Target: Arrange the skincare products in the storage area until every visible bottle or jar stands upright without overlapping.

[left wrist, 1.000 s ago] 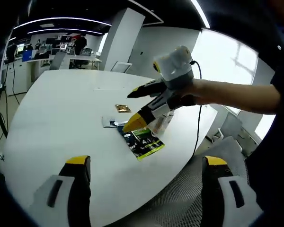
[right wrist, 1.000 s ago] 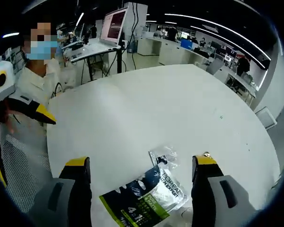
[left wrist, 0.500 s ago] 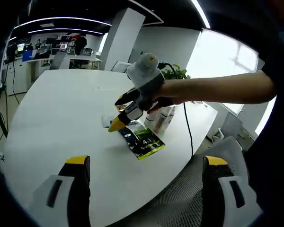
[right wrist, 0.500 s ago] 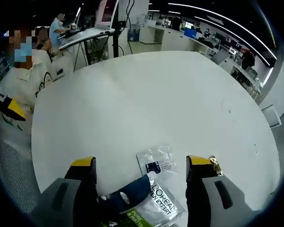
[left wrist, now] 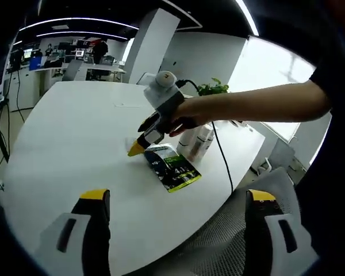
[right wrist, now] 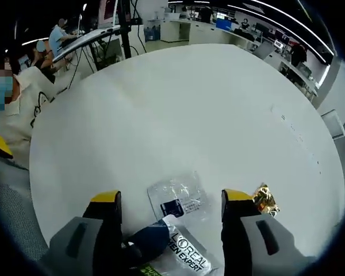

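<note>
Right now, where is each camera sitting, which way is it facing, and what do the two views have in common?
Left gripper view: rides the left gripper, held back over the white table edge, looking across it; the person's forearm and right gripper show.
Right gripper view: rides the right gripper, low over the table, looking down at a clear sachet; its jaws stand open.
Shared: the table and the green-and-black pouch, beside the bottles.

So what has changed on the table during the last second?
The right gripper has come down and forward over the green pouch; its jaws, still open, now stand to either side of the small clear sachet. Nothing was grasped. The pouch, sachet, gold wrapper and white bottles stayed put.
</note>
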A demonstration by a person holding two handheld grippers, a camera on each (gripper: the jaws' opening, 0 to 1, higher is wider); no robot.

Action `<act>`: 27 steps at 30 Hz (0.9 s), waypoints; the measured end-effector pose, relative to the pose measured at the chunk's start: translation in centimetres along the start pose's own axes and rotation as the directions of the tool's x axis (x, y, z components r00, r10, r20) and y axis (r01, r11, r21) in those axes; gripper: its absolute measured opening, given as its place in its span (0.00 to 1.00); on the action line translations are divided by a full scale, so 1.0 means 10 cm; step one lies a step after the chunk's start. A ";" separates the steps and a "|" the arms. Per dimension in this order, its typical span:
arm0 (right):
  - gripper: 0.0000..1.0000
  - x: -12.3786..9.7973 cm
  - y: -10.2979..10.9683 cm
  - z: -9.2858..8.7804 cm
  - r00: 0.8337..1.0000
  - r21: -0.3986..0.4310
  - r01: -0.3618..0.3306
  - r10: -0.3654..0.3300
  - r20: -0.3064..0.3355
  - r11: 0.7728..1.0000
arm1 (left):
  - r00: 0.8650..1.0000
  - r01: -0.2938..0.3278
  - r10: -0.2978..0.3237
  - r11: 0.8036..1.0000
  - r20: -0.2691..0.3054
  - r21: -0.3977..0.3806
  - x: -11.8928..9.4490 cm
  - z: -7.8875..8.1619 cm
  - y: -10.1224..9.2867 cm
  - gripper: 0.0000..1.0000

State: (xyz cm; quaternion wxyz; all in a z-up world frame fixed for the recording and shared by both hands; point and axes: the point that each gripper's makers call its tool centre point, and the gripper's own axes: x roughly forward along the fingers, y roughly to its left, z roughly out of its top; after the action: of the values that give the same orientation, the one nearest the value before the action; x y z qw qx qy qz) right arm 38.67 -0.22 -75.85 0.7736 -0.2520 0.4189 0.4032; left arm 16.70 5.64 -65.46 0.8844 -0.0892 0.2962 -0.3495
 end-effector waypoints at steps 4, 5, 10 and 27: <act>0.66 0.04 -0.05 -0.09 0.999 0.008 -0.004 0.005 -0.041 1.000 | 1.000 -0.001 0.001 1.000 -0.009 0.000 0.01 -0.01 0.00 0.94; 0.64 0.04 -0.06 -0.10 0.999 0.005 -0.005 0.005 -0.043 1.000 | 1.000 -0.001 0.001 1.000 -0.009 -0.002 0.01 -0.01 0.00 0.94; 0.60 0.05 -0.09 -0.10 0.999 -0.010 -0.003 0.003 -0.047 1.000 | 1.000 -0.005 0.005 1.000 -0.008 -0.010 0.01 -0.01 0.01 0.94; 0.40 0.06 -0.05 -0.12 0.998 0.016 -0.025 0.026 -0.061 1.000 | 1.000 -0.017 0.016 1.000 -0.012 -0.016 0.02 -0.02 0.04 0.93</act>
State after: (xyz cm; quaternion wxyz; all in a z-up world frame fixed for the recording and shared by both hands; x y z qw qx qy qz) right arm 38.76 -1.14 -76.99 0.7572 -0.2530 0.4487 0.4018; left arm 16.92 5.82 -65.85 0.8848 -0.0918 0.3050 -0.3402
